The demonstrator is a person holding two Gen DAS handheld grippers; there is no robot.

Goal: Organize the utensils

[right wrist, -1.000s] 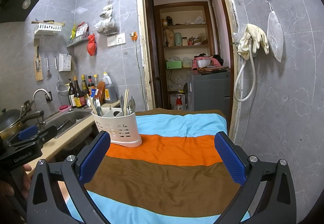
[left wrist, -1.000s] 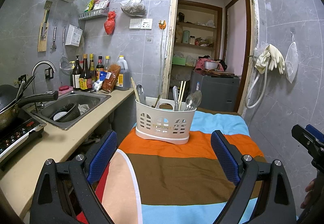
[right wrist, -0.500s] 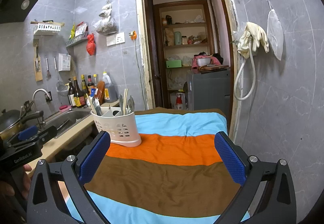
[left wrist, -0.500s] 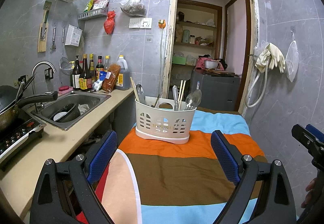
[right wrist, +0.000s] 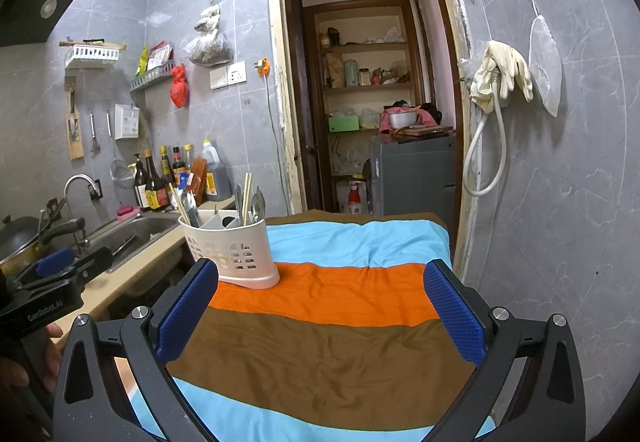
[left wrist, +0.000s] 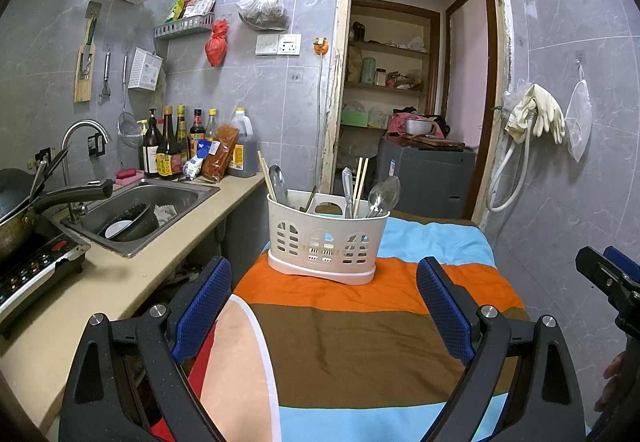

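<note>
A white plastic utensil caddy (left wrist: 325, 245) (right wrist: 232, 250) stands upright on the orange stripe of a striped cloth (left wrist: 352, 338) (right wrist: 328, 322). Metal spoons (left wrist: 385, 195), a second spoon (left wrist: 277, 180) and wooden chopsticks (left wrist: 360, 178) stick up from its compartments. My left gripper (left wrist: 324, 306) is open, held short of the caddy with nothing between its blue pads. My right gripper (right wrist: 320, 310) is open too, to the right of the caddy and empty. Each gripper shows at the edge of the other's view.
A beige counter (left wrist: 120, 282) runs along the left with a steel sink (left wrist: 136, 210), a faucet (left wrist: 80, 134), a wok (left wrist: 16, 198), an induction hob (left wrist: 32, 266) and bottles (left wrist: 168, 150). An open doorway (left wrist: 412, 102) lies behind the table. A tiled wall (right wrist: 560, 202) with hung gloves (right wrist: 500, 74) stands close on the right.
</note>
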